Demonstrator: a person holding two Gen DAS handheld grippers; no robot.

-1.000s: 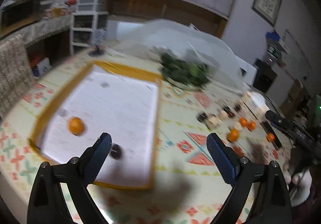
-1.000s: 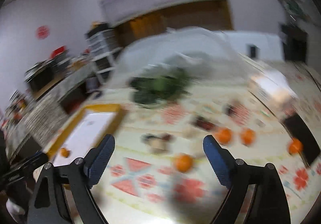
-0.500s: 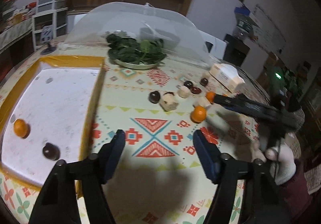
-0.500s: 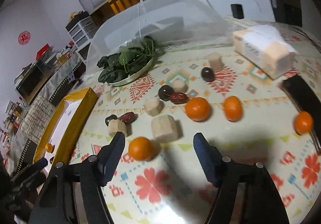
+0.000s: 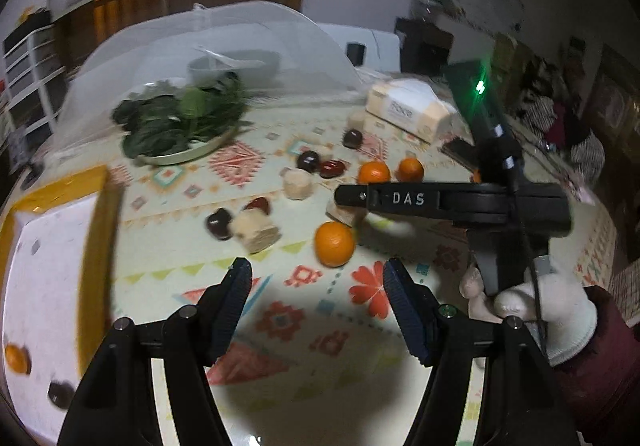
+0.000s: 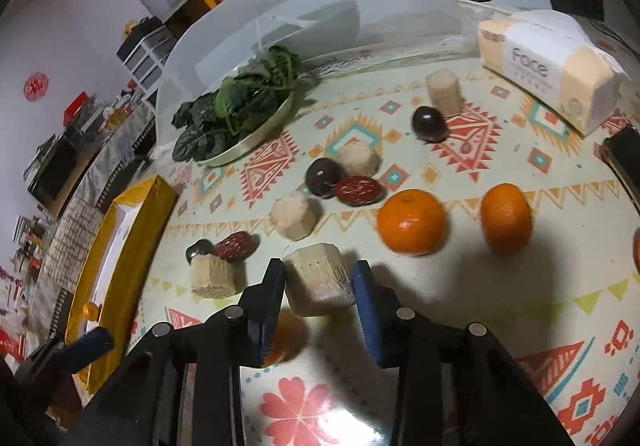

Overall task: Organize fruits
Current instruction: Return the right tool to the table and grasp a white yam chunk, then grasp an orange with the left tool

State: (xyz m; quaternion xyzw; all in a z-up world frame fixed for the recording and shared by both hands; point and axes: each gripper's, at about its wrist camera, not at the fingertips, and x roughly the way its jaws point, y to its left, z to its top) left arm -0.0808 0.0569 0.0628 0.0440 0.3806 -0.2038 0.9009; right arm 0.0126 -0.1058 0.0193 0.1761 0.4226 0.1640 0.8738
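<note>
Far L: tray [image 5: 96, 230] holds one orange [image 5: 16, 358] + one dark fruit [image 5: 60, 394], so sorting has started. Most fruit is still out on the cloth [image 5: 280, 326].

L tongs [image 5: 317, 274]: a sec ago over the tray w/ jaws wide, now swung right over the cloth. Jaws part-open, nothing between them. The loose orange [image 5: 334, 244] sits just past the tips, a likely next pick.

R tongs [image 6: 319, 274]: a sec ago high w/ jaws wide, now down at the table. Jaws closing on the beige block [image 6: 316, 286], which stands on the cloth between the pads; both pads look to be touching its sides. The loose orange lies apart, just under the L finger, not gripped.

Meaning: R is committing to the block, prob. the next item for the tray, while L is freed up and lining up on the orange. Two more oranges [image 6: 411, 222] wait further right.
</note>
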